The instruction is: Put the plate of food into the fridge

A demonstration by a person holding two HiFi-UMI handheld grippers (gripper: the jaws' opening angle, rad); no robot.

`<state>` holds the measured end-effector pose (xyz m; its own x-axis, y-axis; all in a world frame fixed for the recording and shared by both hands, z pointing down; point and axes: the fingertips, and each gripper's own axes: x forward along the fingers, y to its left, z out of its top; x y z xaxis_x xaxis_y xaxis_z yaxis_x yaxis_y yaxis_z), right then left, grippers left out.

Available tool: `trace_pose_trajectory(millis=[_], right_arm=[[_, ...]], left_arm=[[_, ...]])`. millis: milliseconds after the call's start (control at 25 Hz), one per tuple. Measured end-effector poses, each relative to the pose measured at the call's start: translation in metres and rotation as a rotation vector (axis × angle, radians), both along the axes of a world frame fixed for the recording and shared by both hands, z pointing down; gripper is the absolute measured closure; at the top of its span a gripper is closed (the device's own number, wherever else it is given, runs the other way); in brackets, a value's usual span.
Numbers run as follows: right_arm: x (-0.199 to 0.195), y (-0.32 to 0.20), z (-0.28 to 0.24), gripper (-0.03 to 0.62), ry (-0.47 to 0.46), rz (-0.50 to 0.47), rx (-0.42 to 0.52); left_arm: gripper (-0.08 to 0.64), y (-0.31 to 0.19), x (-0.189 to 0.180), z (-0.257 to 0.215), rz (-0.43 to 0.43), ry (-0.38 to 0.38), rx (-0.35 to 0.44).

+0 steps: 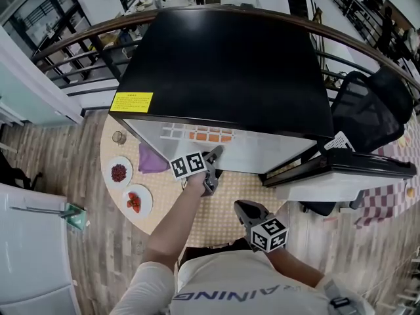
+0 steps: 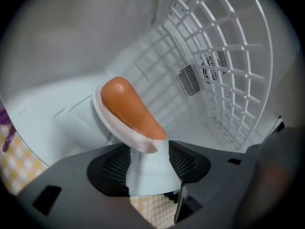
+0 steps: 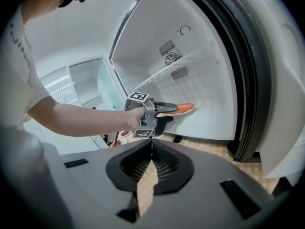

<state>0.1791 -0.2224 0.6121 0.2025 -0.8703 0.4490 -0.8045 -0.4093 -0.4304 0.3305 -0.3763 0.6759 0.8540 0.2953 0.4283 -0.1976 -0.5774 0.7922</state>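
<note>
Head view: black-topped fridge [image 1: 230, 64] fills 12 o'clock, with its door [image 1: 341, 169] swung out toward 3 o'clock. The left gripper [image 1: 213, 169] reaches into the opening. The right gripper [image 1: 248, 210] hangs back at 5 o'clock over the round desk with a yellow-checked cloth [image 1: 220, 223]. At 9 o'clock on the desk sit two small white plates of red food [image 1: 119, 172] and a purple cloth [image 1: 152, 159].

Left gripper view: inside the white fridge cavity, with a wire shelf [image 2: 228, 70] at 2 o'clock. A white plate [image 2: 106, 120] carrying an orange sausage-shaped food [image 2: 131, 111] is tilted just ahead at 11 o'clock, its near rim at the mouth of the gap. The fingers [image 2: 112, 163] are spread wide and do not press on the rim. Cannot tell if the plate rests on the fridge floor.

Right gripper view: the fingers [image 3: 138, 163] are pressed together with nothing between them. At 12 o'clock the left gripper shows the plate at the fridge's lower compartment.
</note>
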Motion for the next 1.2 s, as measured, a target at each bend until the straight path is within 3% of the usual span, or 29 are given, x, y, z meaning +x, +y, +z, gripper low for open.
trace_pose_trajectory(millis=[160, 320, 440, 520, 640, 720, 760, 920, 1200], right_arm=[[-0.003, 0.001, -0.001, 0.569, -0.001, -0.008, 0.0], [-0.005, 0.002, -0.001, 0.569, -0.001, -0.012, 0.003], [-0.006, 0.003, -0.002, 0.569, -0.002, -0.014, 0.002], [-0.005, 0.003, -0.002, 0.569, -0.002, -0.013, 0.002], [-0.005, 0.005, -0.004, 0.569, -0.002, -0.011, 0.005], [-0.005, 0.006, -0.004, 0.569, -0.001, -0.011, 0.006], [-0.005, 0.006, -0.005, 0.569, -0.001, -0.011, 0.007], [-0.003, 0.005, -0.007, 0.569, 0.012, -0.005, 0.018], [0.007, 0.0, -0.018, 0.571, 0.05, 0.02, 0.046]], left_arm=[[0.314, 0.002, -0.012, 0.011, 0.101, -0.091, 0.209], [0.314, 0.008, -0.016, 0.013, 0.193, -0.103, 0.32], [0.314, 0.011, -0.02, 0.016, 0.275, -0.143, 0.452], [0.328, 0.009, -0.024, 0.017, 0.284, -0.173, 0.479], [0.385, 0.002, -0.031, 0.018, 0.247, -0.206, 0.46], [0.48, -0.005, -0.035, 0.015, 0.213, -0.212, 0.458], [0.488, -0.007, -0.037, 0.013, 0.203, -0.209, 0.458], [0.548, -0.011, -0.049, -0.007, 0.182, -0.151, 0.468], [0.551, 0.015, -0.088, -0.071, 0.242, 0.08, 0.577]])
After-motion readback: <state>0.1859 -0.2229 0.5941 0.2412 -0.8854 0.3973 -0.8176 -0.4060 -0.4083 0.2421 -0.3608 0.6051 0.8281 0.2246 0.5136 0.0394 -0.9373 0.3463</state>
